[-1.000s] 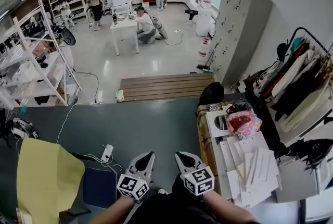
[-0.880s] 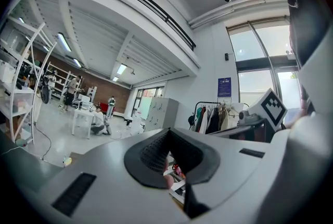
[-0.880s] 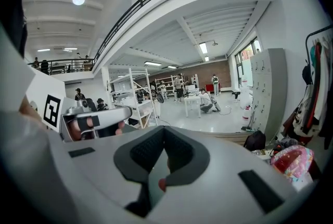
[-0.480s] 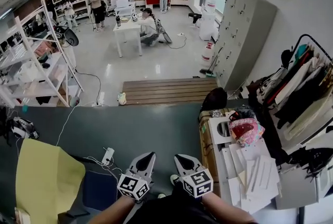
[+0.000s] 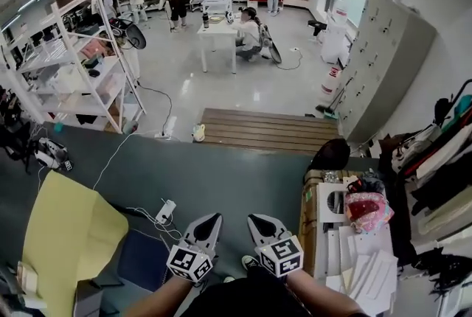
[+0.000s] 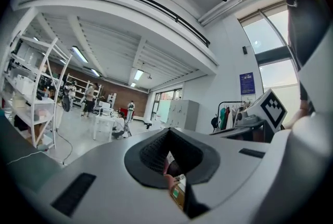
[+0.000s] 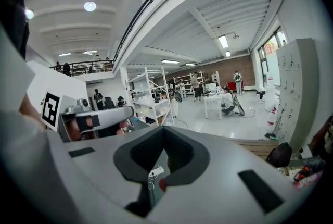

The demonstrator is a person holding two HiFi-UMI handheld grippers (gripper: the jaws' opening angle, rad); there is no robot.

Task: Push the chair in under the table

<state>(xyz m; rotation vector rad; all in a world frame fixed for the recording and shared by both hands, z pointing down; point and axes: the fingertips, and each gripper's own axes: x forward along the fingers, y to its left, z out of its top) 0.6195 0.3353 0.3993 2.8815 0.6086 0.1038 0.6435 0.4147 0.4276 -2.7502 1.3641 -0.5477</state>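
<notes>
Head view shows left tongs [image 5: 212,220] and right tongs [image 5: 256,219] side by side; both closed tight, gripping nothing.

Bare floor [image 5: 236,175] ahead, yellow sheet [image 5: 66,234] left, cluttered boxes [image 5: 308,227] right, seemingly a power strip [image 5: 165,211] between

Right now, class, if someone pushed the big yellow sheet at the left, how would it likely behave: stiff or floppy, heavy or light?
The yellow sheet looks thin, with an angular edge, so it is probably light and would likely slide or buckle rather than resist. Its wide flat spread suggests it would sag if lifted by one corner.
</notes>
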